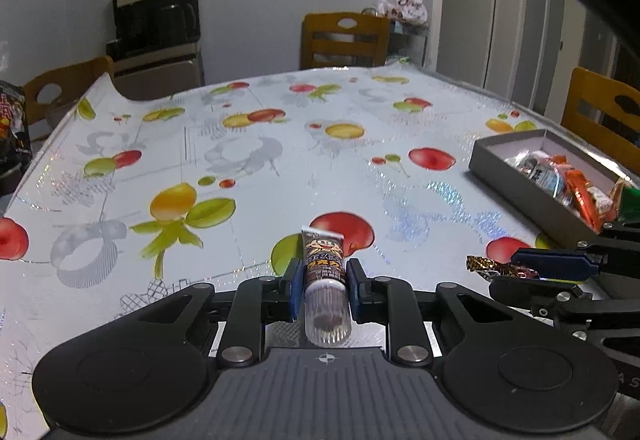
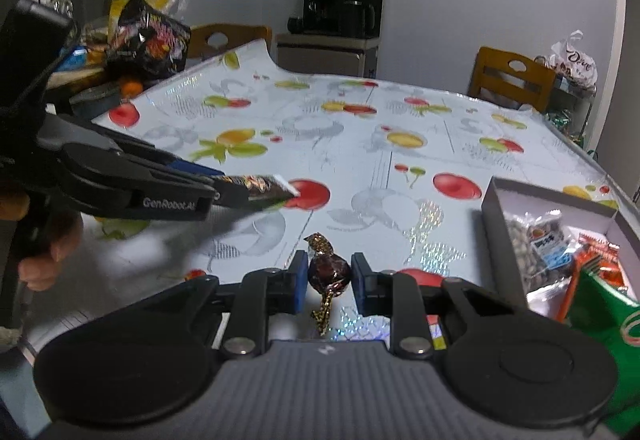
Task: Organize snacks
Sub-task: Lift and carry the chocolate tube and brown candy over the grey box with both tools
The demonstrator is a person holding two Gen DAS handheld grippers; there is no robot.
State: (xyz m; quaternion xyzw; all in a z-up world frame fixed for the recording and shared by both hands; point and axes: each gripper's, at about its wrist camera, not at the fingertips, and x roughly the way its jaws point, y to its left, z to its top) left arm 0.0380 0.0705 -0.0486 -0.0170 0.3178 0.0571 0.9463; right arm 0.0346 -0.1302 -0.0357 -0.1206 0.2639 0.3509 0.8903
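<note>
Left hand-held gripper (image 1: 323, 282): black linkages, blue pads, silver screws, ribbed grey body, "GenRobot.AI" marking.

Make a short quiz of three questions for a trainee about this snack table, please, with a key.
1. True or false: the left gripper is shut on a snack tube.
2. What does the right gripper hold? A) a green packet B) a wrapped candy C) an orange
3. Fill in: the grey box on the table already holds several ____.

Key
1. True: its pads press on the tube from both sides.
2. B: the candy in a dark wrapper with gold twisted ends sits between the pads.
3. Snacks: a bag of nuts and orange packets lie inside.
</note>
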